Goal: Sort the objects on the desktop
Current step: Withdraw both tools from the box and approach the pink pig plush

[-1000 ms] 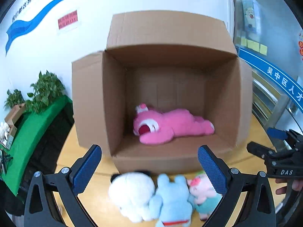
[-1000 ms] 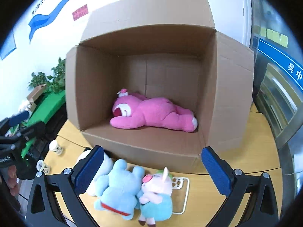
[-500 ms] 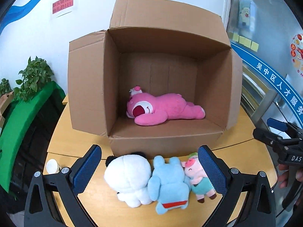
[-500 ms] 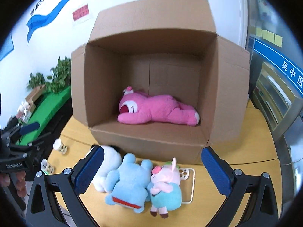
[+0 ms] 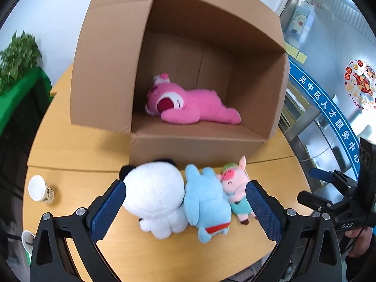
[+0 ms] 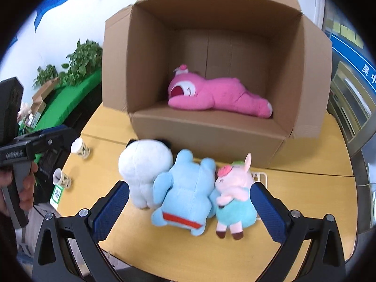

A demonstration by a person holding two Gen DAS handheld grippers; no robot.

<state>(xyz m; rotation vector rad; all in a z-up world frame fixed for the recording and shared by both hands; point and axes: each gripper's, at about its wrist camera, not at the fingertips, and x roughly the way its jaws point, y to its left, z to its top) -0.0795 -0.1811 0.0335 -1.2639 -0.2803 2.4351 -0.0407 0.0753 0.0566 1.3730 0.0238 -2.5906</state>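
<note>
A cardboard box (image 5: pixel 105 70) lies on its side on the wooden counter (image 5: pixel 70 145), its open mouth facing the cameras. Inside, on the lower wall, a pink bear (image 5: pixel 188 105) lies stretched out, its long axis running across the box, head toward the left wall and feet toward the right; its open red mouth faces the opening.

In front of the box three soft toys sit in a row, touching one another: a white panda (image 5: pixel 155 195) on the left, a light blue plush (image 5: pixel 206 202) in the middle and a small pink pig (image 5: pixel 235 188) on the right. All three lie with heads toward the box and feet toward the cameras, so their long axes run front to back. The pig's feet (image 6: pixel 229 232) point at the right wrist camera.

The left gripper (image 5: pixel 185 209) has its fingers (image 5: pixel 107 211) spread wide, holding nothing, one on either side of the toy row. The right gripper (image 6: pixel 189 211) is likewise spread wide and empty, straddling the same toys.

A white object (image 6: pixel 259 178), possibly a phone case, lies partly hidden under the pig. Two paper cups (image 6: pixel 81 148) lie on their sides near the counter's left edge. Green plants (image 6: pixel 82 58) stand beyond.
</note>
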